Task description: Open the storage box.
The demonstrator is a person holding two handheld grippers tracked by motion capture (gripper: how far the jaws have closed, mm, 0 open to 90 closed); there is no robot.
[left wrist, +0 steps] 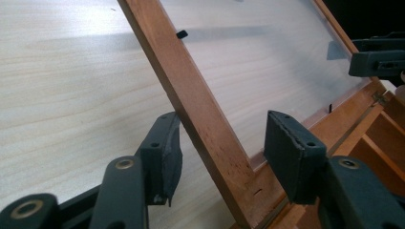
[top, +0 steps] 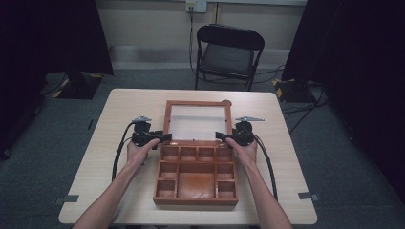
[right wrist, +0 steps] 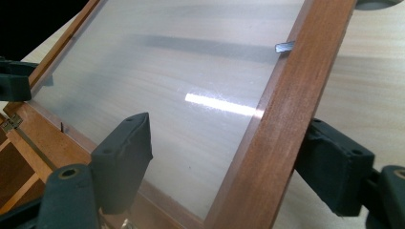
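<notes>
The brown wooden compartment box point(top: 196, 176) is lying mid-table, its glass-paned wooden lid point(top: 197, 121) lying open on the far side. The left gripper point(left wrist: 219, 152) and right gripper point(right wrist: 229, 167) are straddling the lid's side rails, jaws spread; pads appear clear of the wood. Both hands are holding level, pointing inward. Next move: withdrawing outward.

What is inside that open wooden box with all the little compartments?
Nothing shows inside the brown wooden box: its small compartments and the large middle one look bare. Its glass-panelled lid lies open behind; light wooden table shows through the pane.
</notes>
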